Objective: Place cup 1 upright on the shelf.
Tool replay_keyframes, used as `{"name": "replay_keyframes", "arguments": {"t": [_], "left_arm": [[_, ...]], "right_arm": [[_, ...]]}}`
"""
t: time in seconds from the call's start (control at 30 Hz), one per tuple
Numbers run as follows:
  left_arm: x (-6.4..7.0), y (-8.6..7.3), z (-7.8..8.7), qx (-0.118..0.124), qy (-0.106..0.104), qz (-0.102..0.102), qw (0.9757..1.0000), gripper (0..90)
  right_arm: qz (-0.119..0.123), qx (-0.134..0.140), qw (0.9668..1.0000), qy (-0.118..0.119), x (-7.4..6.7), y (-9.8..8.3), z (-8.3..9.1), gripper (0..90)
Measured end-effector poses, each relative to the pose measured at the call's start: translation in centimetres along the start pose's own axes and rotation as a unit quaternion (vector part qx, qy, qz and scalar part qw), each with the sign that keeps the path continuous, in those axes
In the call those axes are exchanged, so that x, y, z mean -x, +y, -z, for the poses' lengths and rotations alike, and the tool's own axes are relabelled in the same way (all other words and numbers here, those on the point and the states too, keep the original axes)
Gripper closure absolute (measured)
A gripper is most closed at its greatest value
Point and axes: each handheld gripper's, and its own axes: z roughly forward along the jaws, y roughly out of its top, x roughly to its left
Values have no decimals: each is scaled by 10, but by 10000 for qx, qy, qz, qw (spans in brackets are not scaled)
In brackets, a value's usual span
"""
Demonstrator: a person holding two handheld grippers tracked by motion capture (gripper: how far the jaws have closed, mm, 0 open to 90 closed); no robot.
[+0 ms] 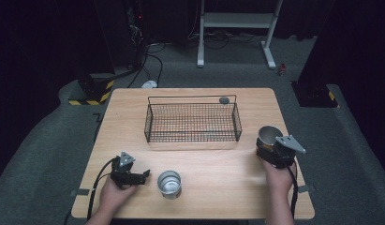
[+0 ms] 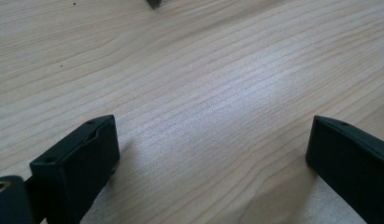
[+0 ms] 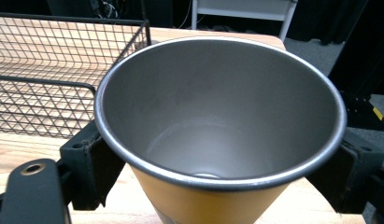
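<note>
Cup (image 3: pixel 217 126) with orange outside and grey metal inside, pinched by the right gripper (image 1: pixel 276 151) at the right edge of the counter (image 1: pixel 218 159), just right of the near right corner of the wire basket (image 1: pixel 192 123). Seen from the right gripper view: black jaws pressing on both sides of the cup wall below the rim, cup upright and open mouth up. Held so probably to carry it over the basket's low wall without tipping; looks empty inside.

Second cup (image 1: pixel 169 183), a metal one, standing upright on the near part of the counter, between both hands and just right of the left gripper (image 1: pixel 142 176). Left jaws spread wide with nothing between, only bare wood under them in the left gripper view. Lying low and turned toward this cup, likely waiting to take it from the side.

Basket in the far middle of the counter, open on top, apparently the place for the cups. Small dark round thing (image 1: pixel 224 100) at its far right corner; cannot tell if inside or behind.
</note>
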Motion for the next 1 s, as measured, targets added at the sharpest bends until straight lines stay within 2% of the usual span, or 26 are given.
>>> {"name": "replay_keyframes", "arguments": {"t": [0.3, 1.0], "left_arm": [[0, 0, 0, 0, 0, 0, 10000, 32], [0, 0, 0, 4, -4, 6, 10000, 35]], "right_arm": [[115, 132, 9997, 148, -11, 6, 4, 141], [160, 456, 9970, 597, -36, 22, 18, 142]]}}
